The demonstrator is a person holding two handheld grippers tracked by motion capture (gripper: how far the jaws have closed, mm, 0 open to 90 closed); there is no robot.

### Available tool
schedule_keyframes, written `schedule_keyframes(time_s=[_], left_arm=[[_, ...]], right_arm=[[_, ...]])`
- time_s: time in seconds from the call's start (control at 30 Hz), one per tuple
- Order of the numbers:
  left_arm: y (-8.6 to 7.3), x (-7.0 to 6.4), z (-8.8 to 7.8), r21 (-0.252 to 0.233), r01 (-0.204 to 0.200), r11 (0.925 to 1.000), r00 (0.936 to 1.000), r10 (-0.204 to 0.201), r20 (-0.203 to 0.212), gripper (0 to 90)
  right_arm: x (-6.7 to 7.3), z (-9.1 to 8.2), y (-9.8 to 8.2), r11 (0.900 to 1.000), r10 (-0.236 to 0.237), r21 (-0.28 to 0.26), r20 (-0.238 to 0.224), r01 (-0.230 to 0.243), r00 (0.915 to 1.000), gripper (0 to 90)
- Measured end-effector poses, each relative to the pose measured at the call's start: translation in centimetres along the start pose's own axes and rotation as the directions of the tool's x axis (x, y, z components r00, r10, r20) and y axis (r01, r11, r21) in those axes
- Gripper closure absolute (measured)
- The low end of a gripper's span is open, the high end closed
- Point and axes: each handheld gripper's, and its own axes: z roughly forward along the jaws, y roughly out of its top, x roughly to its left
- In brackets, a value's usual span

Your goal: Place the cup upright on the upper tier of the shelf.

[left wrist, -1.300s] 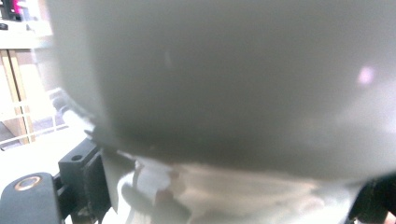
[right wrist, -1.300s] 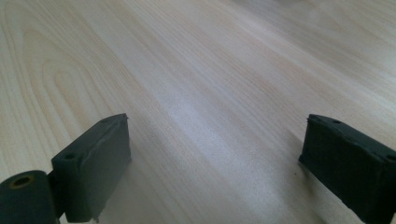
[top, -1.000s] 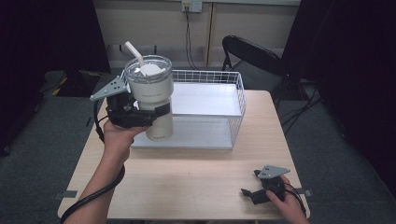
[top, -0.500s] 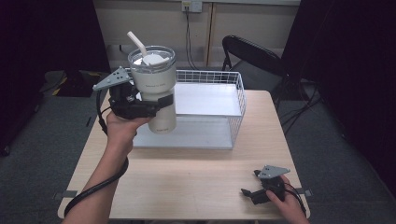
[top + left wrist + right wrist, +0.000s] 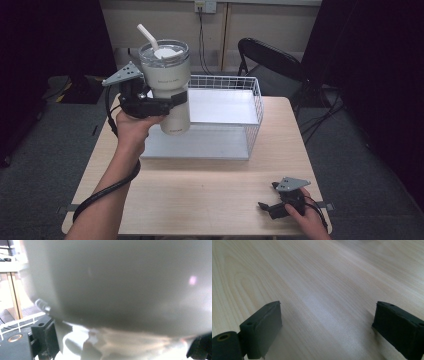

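High view: the left gripper (image 5: 172, 102) holds a cream tumbler (image 5: 167, 85) in the air, its jaws clamped around the lower body below the wide upper section. The tumbler stays nearly upright, lid on, with a white straw (image 5: 147, 36) leaning toward the far left. It hangs over the near-left corner of the white wire basket (image 5: 252, 107), which sits on the far half of the wooden table (image 5: 200, 200). The base is clear of the basket floor and above the rim line. Judgement: gripping at the narrower part gives the jaws a waist to bite on and keeps the heavy top from slipping through; holding it upright keeps any contents and the straw in place.

Left gripper view: the tumbler wall (image 5: 120, 282) is pressed very close to the lens, blurred; a black jaw block (image 5: 45, 332) shows at lower left against its side, and a bit of basket wire (image 5: 17, 323) lies beyond.

Right gripper view: the two black jaws stand wide apart with nothing between them, just above bare wood grain (image 5: 324, 290). In the high view the right gripper (image 5: 265, 206) rests at the near right corner of the table, well apart from the basket. Judgement: it is parked out of the way, since the lift needs one hand.

Likely step in hand: carrying the tumbler relative to the basket; direction cannot be told.
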Motion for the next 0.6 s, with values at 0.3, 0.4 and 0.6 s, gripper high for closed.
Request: schedule_keyframes(time_s=[0.3, 0.4, 0.6], left_arm=[[0.5, 0.6, 0.6, -0.004, 0.009, 1.0, 0.9998, -0.009, -0.02, 9.9], [0.6, 0.9, 0.8, 0.003, 0.01, 0.9999, 0.9996, -0.01, -0.028, 9.9], [0.5, 1.6, 1.4, -0.006, 0.006, 1.0, 0.9987, -0.006, -0.05, 9.9]], right_arm=[[0.0, 0.0, 0.0, 1.0, 0.0, 0.001, 0.0, 0.0, 1.0, 7.6], [0.0, 0.0, 0.0, 1.0, 0.0, 0.001, 0.0, 0.0, 1.0, 7.6], [0.0, 0.0, 0.0, 1.0, 0.0, 0.001, 0.0, 0.0, 1.0, 7.6]])
